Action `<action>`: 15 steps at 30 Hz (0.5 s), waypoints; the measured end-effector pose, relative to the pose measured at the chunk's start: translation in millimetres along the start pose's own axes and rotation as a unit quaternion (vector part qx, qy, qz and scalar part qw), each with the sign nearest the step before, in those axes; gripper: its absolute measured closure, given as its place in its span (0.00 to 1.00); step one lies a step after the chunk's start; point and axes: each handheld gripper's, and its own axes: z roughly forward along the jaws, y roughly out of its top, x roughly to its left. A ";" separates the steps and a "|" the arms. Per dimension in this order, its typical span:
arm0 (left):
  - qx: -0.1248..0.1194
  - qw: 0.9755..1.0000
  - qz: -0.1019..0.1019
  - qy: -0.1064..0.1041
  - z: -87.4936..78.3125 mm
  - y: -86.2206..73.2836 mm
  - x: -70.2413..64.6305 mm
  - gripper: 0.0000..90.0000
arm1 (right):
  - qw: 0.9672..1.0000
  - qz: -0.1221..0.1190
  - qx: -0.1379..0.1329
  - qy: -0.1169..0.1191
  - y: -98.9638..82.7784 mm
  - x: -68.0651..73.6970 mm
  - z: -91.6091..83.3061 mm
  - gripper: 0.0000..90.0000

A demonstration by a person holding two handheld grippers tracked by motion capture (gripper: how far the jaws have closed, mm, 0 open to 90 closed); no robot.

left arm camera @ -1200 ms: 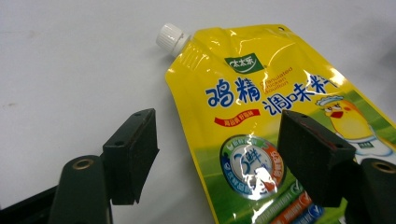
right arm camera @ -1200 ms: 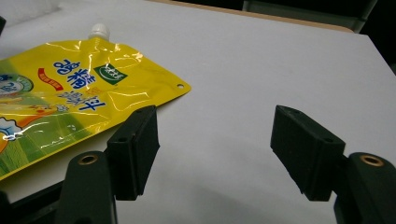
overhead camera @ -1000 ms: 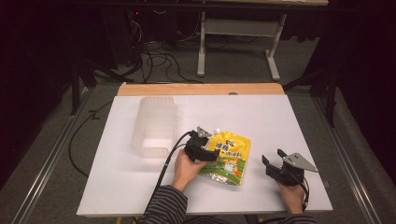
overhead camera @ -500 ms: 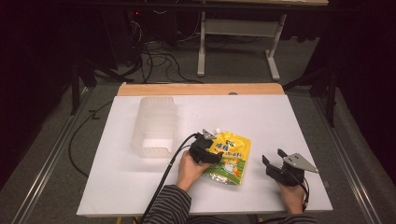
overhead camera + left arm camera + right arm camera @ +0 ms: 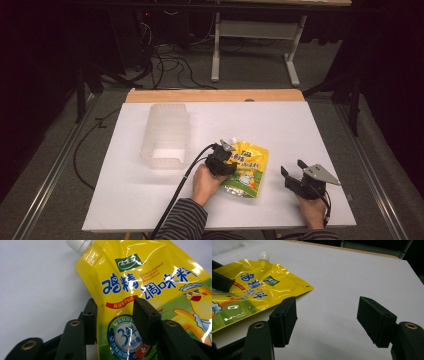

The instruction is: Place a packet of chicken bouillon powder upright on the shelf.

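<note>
Pouch: yellow pouch (image 5: 246, 169) lies flat on the white tabletop (image 5: 300, 130), near its front edge, white cap (image 5: 78, 245) pointing away.
Left gripper (image 5: 223, 161): fingers (image 5: 143, 320) have just been closing, one on each side of the pouch's left edge; whether they press it yet I cannot tell.
Right gripper (image 5: 300, 181): fingers wide apart, holding nothing, well right of the pouch.
Clear container (image 5: 165, 135): left of the pouch, apart.
Open room: bare tabletop behind and right.

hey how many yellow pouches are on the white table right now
1. The glossy yellow spouted plastic pouch lies flat on the white table, near its front edge, between the jaws of the left gripper, right of the clear plastic bin.
</note>
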 end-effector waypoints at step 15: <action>-0.017 0.998 0.030 -0.045 -10.3 -1.2 -1.5 1.00 | 1.000 -0.003 0.001 -0.002 0.2 0.6 0.3 0.36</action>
